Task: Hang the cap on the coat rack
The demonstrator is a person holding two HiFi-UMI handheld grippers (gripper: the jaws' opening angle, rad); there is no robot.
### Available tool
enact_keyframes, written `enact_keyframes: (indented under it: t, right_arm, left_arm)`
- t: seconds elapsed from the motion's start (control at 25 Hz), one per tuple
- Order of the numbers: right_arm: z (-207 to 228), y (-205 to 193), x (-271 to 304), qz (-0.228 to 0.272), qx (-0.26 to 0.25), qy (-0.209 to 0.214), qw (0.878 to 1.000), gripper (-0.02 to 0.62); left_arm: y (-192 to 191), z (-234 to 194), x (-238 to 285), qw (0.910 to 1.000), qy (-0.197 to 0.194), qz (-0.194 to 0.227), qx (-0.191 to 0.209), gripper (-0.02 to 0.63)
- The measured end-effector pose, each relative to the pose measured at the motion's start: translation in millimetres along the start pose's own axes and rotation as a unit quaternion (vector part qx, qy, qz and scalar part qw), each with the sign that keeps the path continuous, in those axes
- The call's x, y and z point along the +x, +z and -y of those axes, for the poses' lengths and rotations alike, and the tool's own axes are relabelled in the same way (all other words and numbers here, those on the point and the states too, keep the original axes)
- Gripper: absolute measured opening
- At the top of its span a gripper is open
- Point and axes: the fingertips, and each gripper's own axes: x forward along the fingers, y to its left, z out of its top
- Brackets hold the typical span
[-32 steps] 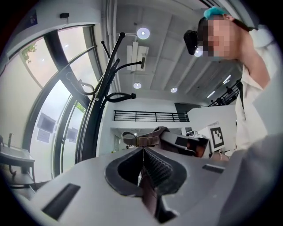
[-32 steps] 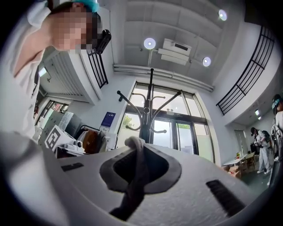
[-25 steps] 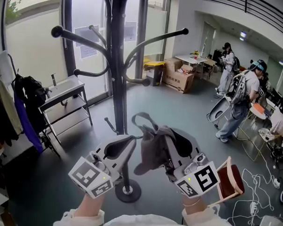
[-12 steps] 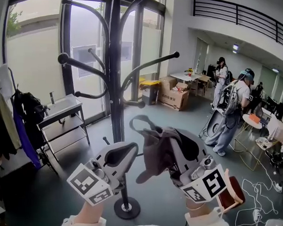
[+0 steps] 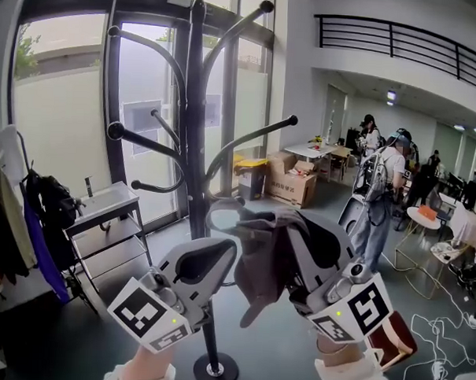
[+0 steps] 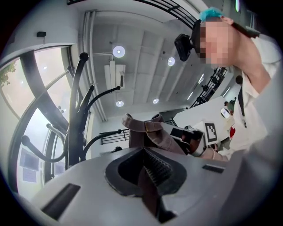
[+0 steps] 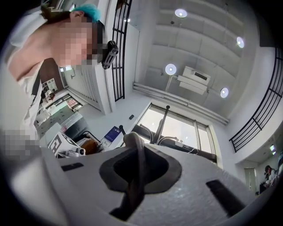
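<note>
A black coat rack with curved arms stands straight ahead, its pole rising behind my two grippers. A grey-brown cap hangs from my right gripper, which is shut on its fabric. The cap's strap loop arches towards the pole, near the rack's lower arms. My left gripper is close beside the cap on its left, jaws together and nothing seen held. In the left gripper view the cap shows beyond the shut jaws, beside the rack. In the right gripper view, cap fabric sticks up between the jaws.
The rack's round base sits on the floor below my hands. Clothes hang at the left next to a metal cart. Cardboard boxes, people and a brown chair are to the right.
Both grippers and the cap have risen along the pole, and my view has tilted up so the rack's top arms show. The grip on the cap is unchanged.
</note>
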Motion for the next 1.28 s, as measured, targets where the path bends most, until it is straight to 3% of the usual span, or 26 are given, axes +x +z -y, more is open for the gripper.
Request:
enact_keyframes:
  t: [0.88,1.28]
  right_arm:
    - [47.4,29.7,9.0,0.019,-0.056,-0.042,0.997,0.008]
    - [70.3,61.0,39.6,0.039,-0.084,-0.045,0.995,0.008]
  left_arm:
    - [38.6,-6.4,32.5,0.9981,-0.033,0.047,0.021,0.017]
    - [76.1,-18.0,62.9,0.9963,-0.045,0.063,0.037,0.017]
